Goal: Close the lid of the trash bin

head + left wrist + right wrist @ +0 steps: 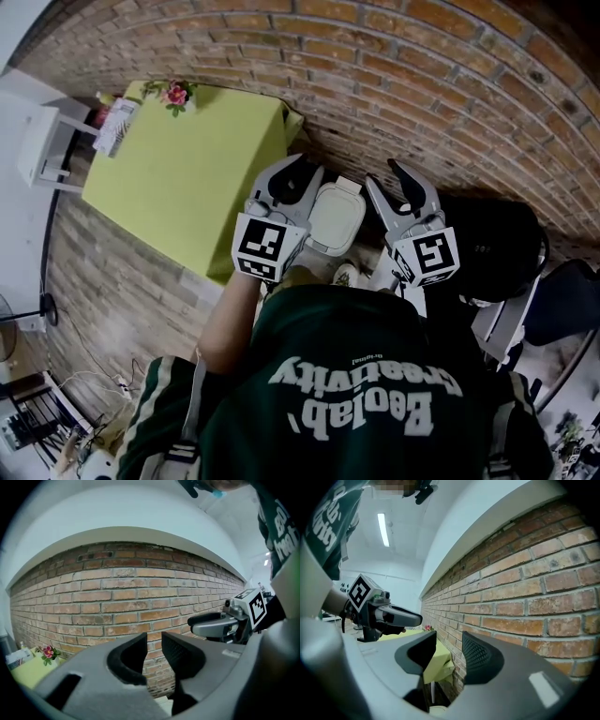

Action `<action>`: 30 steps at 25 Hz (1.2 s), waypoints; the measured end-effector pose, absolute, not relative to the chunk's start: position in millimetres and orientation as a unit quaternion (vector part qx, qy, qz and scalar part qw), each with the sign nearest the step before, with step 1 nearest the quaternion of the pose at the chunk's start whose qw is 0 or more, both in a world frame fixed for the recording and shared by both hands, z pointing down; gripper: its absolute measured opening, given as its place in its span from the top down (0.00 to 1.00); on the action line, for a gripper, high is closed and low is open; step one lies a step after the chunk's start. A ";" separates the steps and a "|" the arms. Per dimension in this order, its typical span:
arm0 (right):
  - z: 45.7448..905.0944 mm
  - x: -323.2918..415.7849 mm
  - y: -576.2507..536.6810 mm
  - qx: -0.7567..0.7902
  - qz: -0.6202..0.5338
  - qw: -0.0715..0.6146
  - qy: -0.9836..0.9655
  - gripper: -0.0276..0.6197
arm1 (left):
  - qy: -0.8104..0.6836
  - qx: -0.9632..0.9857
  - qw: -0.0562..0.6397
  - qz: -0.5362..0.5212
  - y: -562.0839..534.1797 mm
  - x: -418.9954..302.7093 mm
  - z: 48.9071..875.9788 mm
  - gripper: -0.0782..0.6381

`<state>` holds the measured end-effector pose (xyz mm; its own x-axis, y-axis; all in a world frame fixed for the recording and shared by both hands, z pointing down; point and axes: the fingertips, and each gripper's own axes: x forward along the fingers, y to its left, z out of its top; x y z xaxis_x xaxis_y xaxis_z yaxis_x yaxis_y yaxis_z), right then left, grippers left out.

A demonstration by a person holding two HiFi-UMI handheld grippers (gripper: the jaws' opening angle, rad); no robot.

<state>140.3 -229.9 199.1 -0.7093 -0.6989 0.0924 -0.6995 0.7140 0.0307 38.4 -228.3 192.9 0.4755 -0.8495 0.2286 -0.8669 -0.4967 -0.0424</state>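
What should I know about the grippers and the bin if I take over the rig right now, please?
Left gripper: jaws apart, nothing between them, facing the brick wall.
Right gripper: jaws apart, empty.
Trash bin: by the wall, between both grippers in the head view, next to the green table; neither gripper touches it.
Done: from above, the lid appears to lie flat on the bin.
Left: probably only checking that it is fully shut.
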 end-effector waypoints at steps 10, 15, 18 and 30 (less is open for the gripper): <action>187.4 145.0 -227.0 0.378 -0.010 0.044 -0.925 0.68 | -0.490 0.866 0.018 0.097 -223.1 51.6 173.0 0.75; 184.0 145.6 -224.6 0.379 -0.009 0.039 -0.925 0.69 | -0.488 0.868 0.015 0.090 -220.7 56.4 167.7 0.75; 182.5 146.0 -221.8 0.382 -0.012 0.038 -0.923 0.71 | -0.485 0.870 0.014 0.089 -218.1 58.2 166.1 0.75; 184.1 160.6 -218.7 0.401 0.003 0.074 -0.913 0.94 | -0.521 0.851 -0.019 0.059 -215.0 44.3 145.6 0.88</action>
